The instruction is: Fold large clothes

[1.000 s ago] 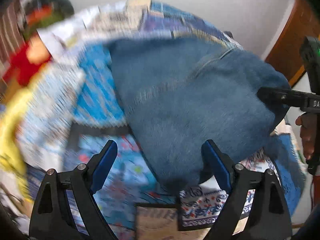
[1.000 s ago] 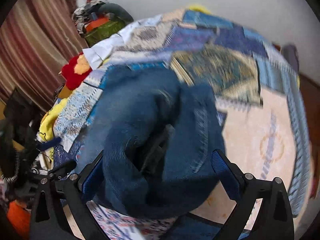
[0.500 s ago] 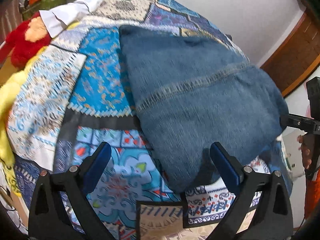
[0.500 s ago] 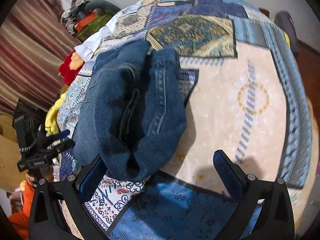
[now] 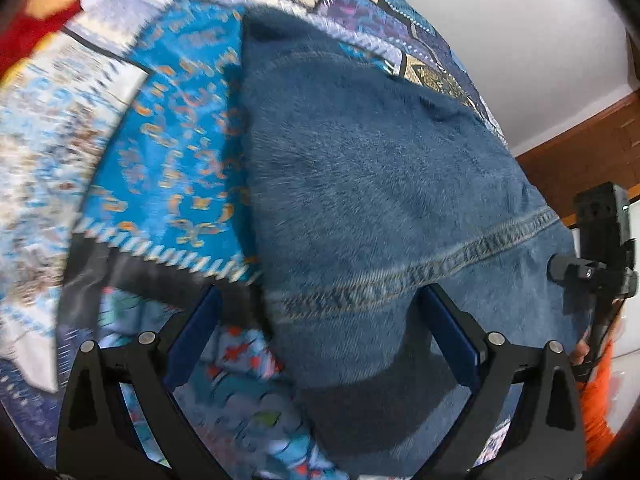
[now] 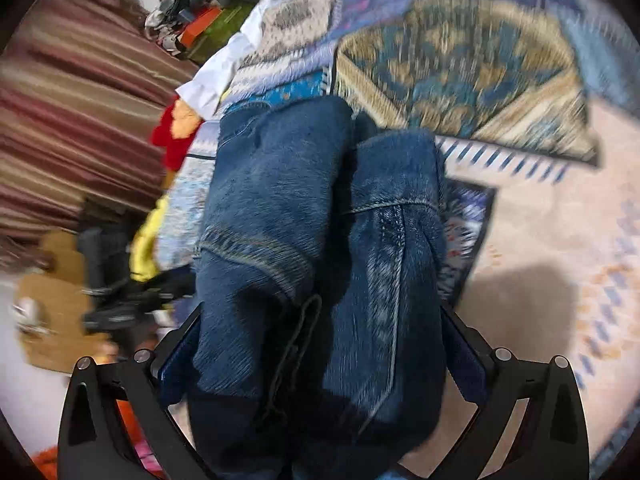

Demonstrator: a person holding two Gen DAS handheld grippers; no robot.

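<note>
Folded blue jeans point(image 5: 380, 200) lie on the patchwork bedspread point(image 5: 172, 128). My left gripper point(image 5: 320, 332) hangs just over their near left corner, jaws wide open, with the denim edge between the blue pads point(image 5: 452, 336) but not pinched. In the right wrist view the jeans point(image 6: 312, 220) show as a thick double bundle. My right gripper point(image 6: 320, 360) straddles its near end, open, the denim filling the gap between the jaws. The right gripper's body point(image 5: 592, 264) shows at the right edge of the left wrist view. The left gripper point(image 6: 120, 304) is a dark blur at the left.
A red and yellow soft toy point(image 6: 176, 136) and a white cloth point(image 6: 216, 76) lie at the bed's far left. A striped curtain point(image 6: 72, 120) hangs beyond. A white wall point(image 5: 520, 40) and brown woodwork point(image 5: 580, 160) stand to the right. An orange sleeve point(image 5: 596, 396) is near the right gripper.
The jeans, bunched up between the grippers a second ago, now lie flat on the bed. Both grippers have dropped closer over their near end, and the left jaws have widened.
</note>
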